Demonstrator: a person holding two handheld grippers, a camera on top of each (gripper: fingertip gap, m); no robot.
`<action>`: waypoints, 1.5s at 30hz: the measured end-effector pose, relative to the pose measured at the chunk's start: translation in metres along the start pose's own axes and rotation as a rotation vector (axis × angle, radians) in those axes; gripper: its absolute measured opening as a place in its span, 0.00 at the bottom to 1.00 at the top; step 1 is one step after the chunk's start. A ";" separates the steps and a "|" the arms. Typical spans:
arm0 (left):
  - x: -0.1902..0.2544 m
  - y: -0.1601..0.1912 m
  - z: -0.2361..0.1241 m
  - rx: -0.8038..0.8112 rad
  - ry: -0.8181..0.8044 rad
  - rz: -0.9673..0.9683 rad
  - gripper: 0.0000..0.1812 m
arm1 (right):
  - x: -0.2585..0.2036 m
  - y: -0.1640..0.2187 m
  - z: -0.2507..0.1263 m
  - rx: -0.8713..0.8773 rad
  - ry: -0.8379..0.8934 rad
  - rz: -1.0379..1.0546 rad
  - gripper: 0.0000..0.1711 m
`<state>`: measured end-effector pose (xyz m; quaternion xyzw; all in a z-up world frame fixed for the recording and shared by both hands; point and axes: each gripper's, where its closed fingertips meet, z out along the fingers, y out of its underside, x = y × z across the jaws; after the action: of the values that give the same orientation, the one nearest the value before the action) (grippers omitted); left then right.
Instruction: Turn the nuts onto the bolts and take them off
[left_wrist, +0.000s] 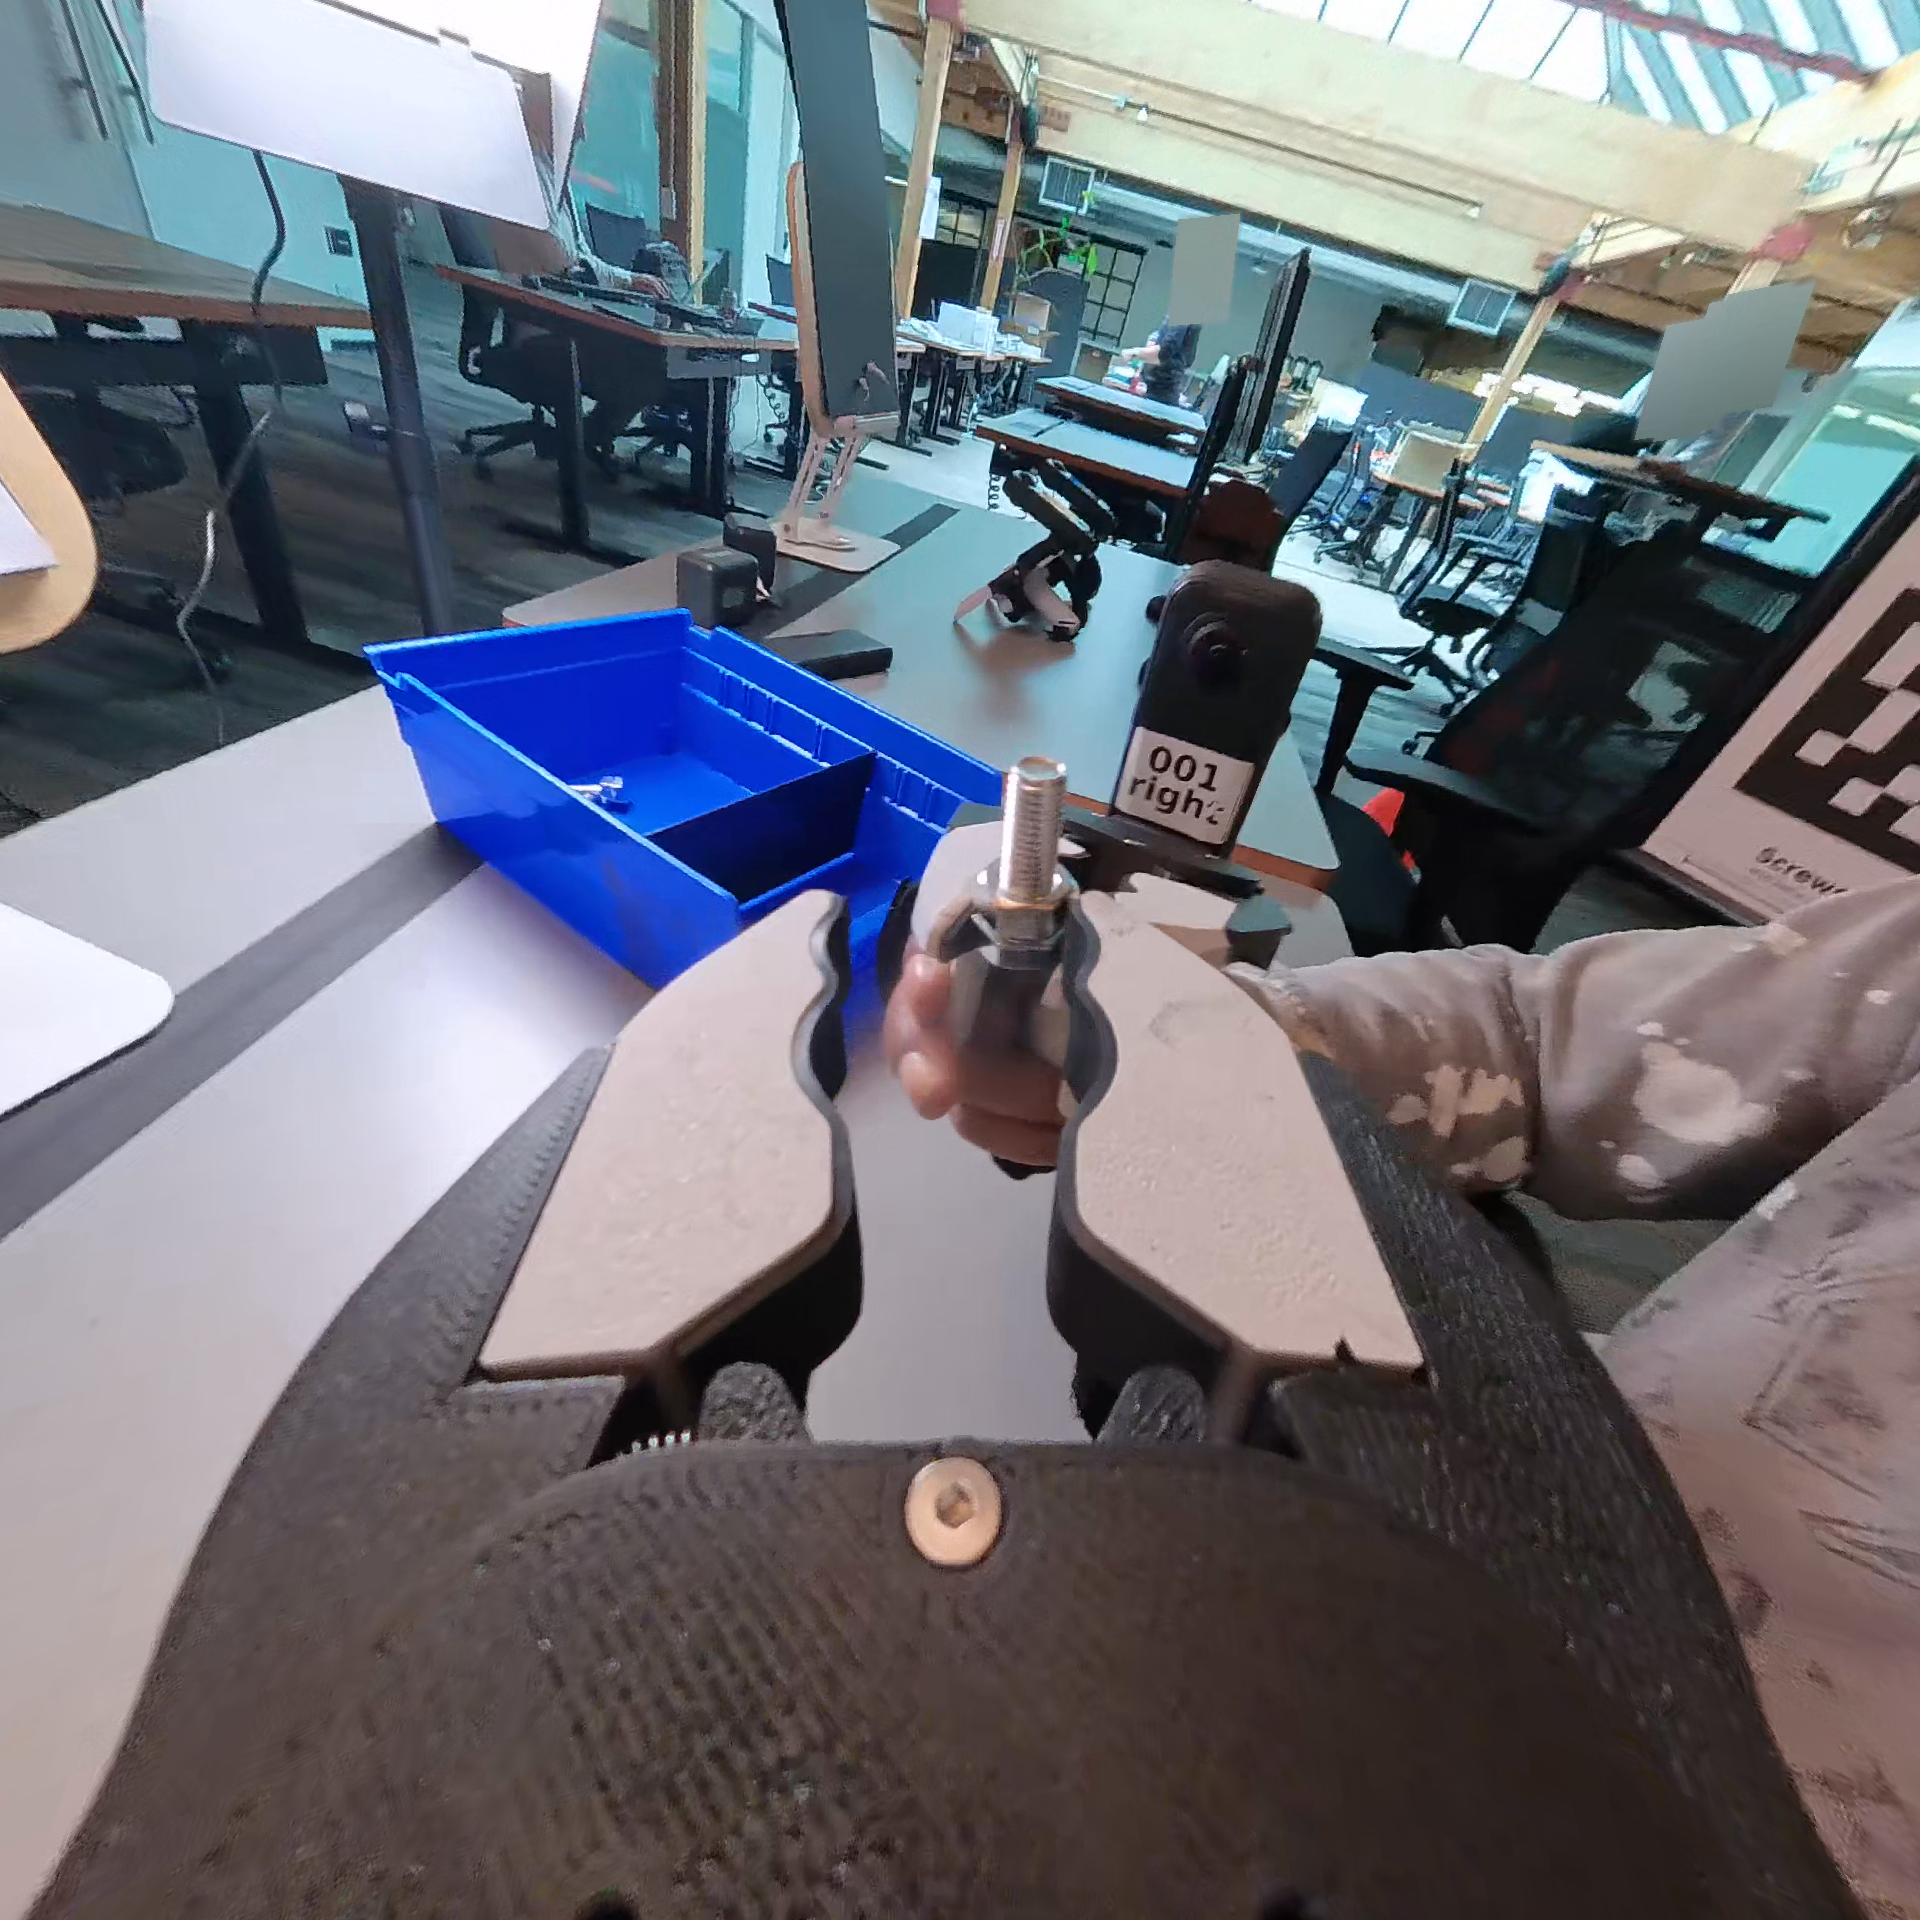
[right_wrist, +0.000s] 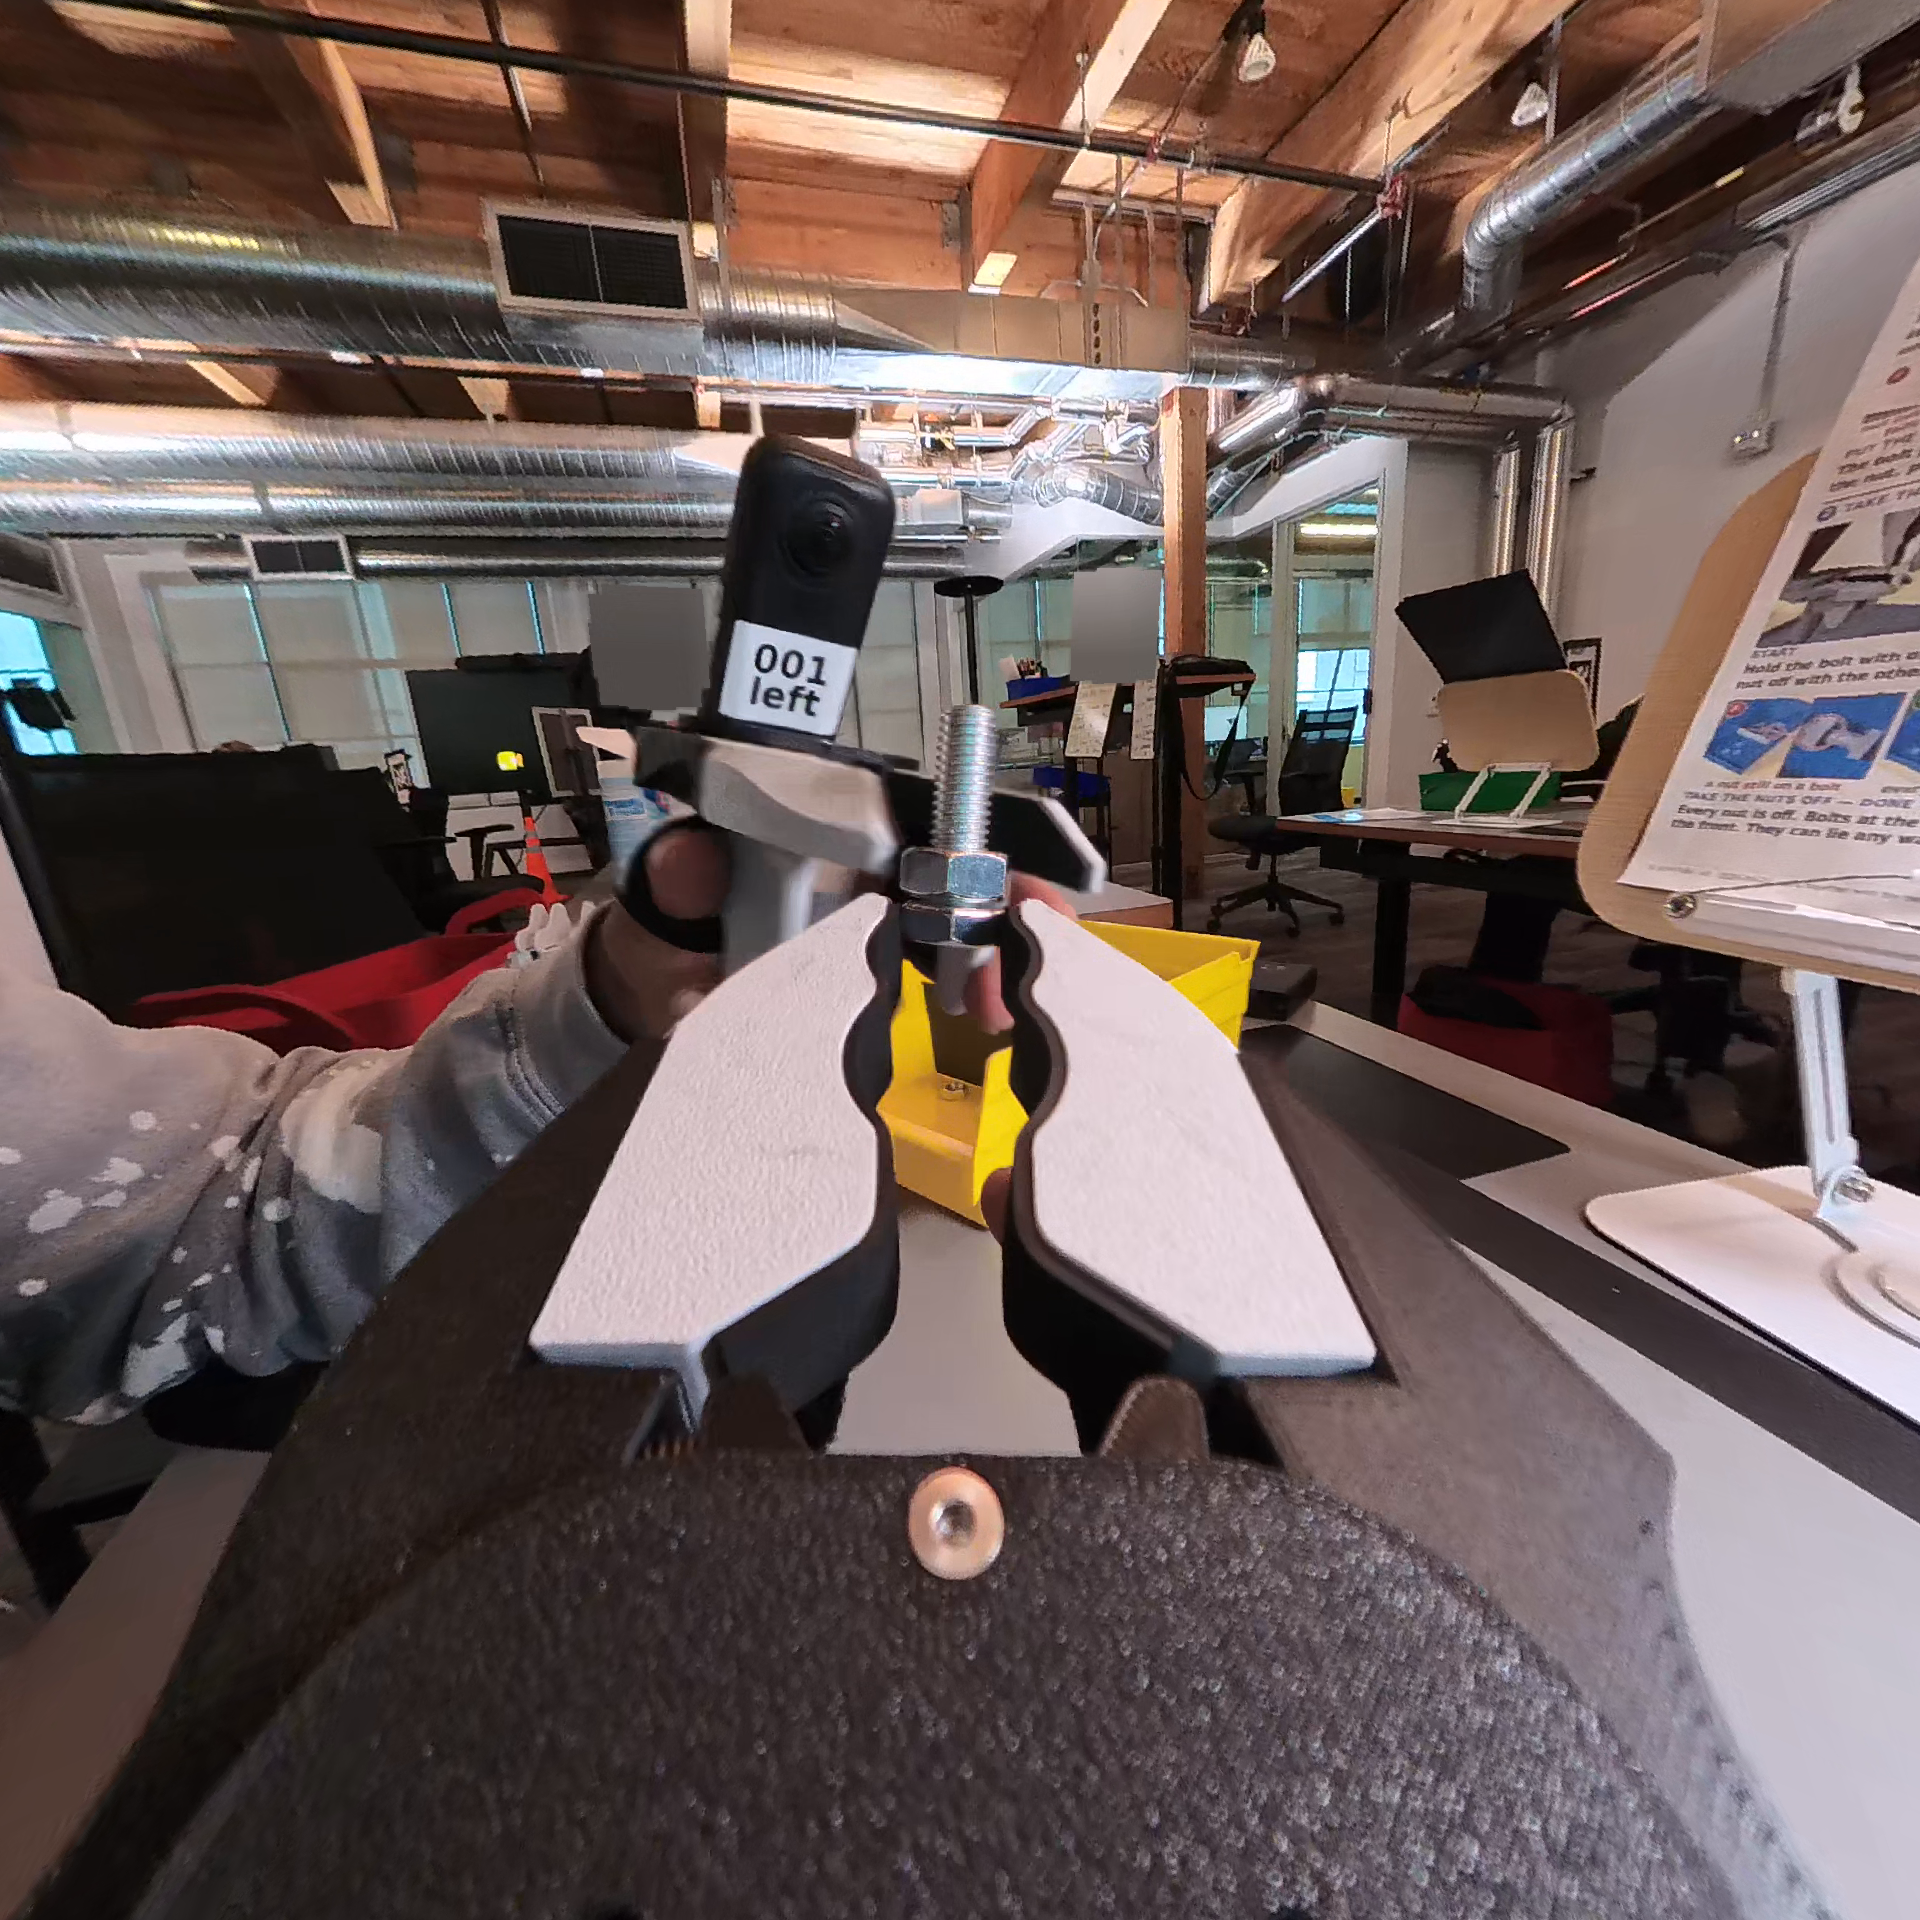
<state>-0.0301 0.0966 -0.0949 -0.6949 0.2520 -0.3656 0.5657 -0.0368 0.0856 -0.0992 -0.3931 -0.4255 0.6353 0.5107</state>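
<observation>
The right gripper (right_wrist: 954, 920) is clamping the lower part of an upright silver bolt (right_wrist: 966, 774) between its white fingertips (right_wrist: 1049, 935), its jaws drawn in tight around the hex piece at the bottom of the stack. Just above that grip a hex nut (right_wrist: 954, 871) is sitting on the thread, and the threaded shaft is rising clear above the jaws. In the left wrist view the left gripper (left_wrist: 961, 935) is standing with its jaws parted around the same bolt (left_wrist: 1031, 831); its right finger (left_wrist: 1164, 1039) is lying close beside the nut (left_wrist: 1023, 896), while the left finger (left_wrist: 727, 1039) is standing apart from it, with a gap showing between. Whether the right finger is actually touching the nut cannot be told. A hand (left_wrist: 966, 1049) is showing beyond those jaws, below the bolt. Ahead of the left jaws and to their left, a blue bin (left_wrist: 582, 769) is resting on the grey table (left_wrist: 312, 1039), with a small silver piece (left_wrist: 601, 790) lying in its far compartment. Ahead of the right jaws, seen through the gap between them, a yellow bin (right_wrist: 940, 1143) is sitting on the table, and a small fastener (right_wrist: 948, 1088) is lying inside it. To the right of those jaws an instruction sheet (right_wrist: 1808, 727) is leaning on a stand.
</observation>
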 end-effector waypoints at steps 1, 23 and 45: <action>-0.003 0.000 -0.001 0.007 -0.013 0.001 0.22 | 0.000 0.000 0.000 -0.001 0.007 0.001 0.11; -0.123 -0.009 -0.075 0.246 -0.461 -0.031 0.00 | 0.224 -0.023 -0.142 -0.630 0.823 -0.182 0.10; -0.132 -0.009 -0.087 0.221 -0.504 -0.015 0.00 | 0.361 0.070 -0.310 -1.552 1.304 0.028 0.15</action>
<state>-0.1794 0.1466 -0.1079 -0.6998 0.0566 -0.2105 0.6802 0.1699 0.4752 -0.2904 -0.8916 -0.3543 -0.1492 0.2392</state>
